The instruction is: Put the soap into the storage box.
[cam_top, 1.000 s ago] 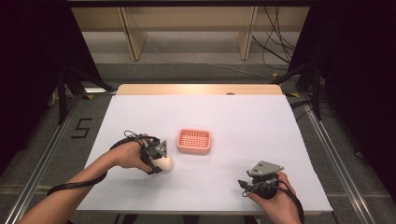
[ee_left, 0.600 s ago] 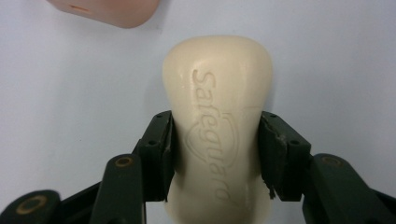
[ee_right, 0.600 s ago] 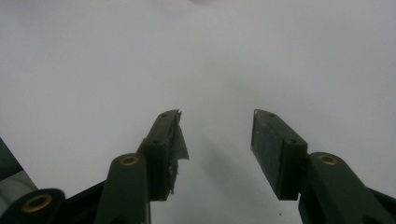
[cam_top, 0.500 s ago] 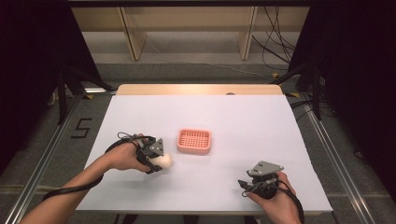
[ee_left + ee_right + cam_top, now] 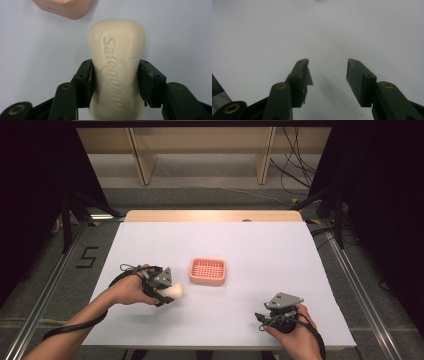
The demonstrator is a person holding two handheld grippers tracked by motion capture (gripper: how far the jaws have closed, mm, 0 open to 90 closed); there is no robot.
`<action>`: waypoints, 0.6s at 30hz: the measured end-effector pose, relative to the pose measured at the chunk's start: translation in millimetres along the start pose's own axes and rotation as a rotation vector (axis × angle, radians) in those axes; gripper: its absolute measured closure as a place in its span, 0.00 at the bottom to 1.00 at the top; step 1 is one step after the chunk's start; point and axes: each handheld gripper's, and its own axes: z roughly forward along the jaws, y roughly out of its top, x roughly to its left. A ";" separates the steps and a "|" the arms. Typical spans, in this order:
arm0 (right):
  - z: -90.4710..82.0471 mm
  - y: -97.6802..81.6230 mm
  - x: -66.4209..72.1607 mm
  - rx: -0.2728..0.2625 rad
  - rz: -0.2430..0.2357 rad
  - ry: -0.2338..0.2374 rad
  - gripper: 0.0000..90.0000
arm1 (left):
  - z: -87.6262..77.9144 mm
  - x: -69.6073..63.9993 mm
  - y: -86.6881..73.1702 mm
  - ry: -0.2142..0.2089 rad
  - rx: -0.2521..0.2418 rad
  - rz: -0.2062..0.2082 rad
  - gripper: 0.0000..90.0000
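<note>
Cream, waisted soap bar (image 5: 117,72) sits pinched between the pads of my left gripper (image 5: 167,292), over the white table (image 5: 260,250), just left of the pink perforated plastic soap dish (image 5: 208,271). My right gripper (image 5: 328,75) rests apart, jaws spread on nothing.

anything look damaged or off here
Yes: on the right tongs, the pad lining of one finger is torn and peels away as a loose flap into the open gap. The left tongs grip the cream soap bar squarely, and the pink soap dish sits level on the table.
</note>
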 end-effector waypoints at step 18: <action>-0.7 -0.1 0.7 0.008 0.014 -0.001 0.58 | -6.6 -1.5 -7.5 0.017 -0.082 -0.035 0.55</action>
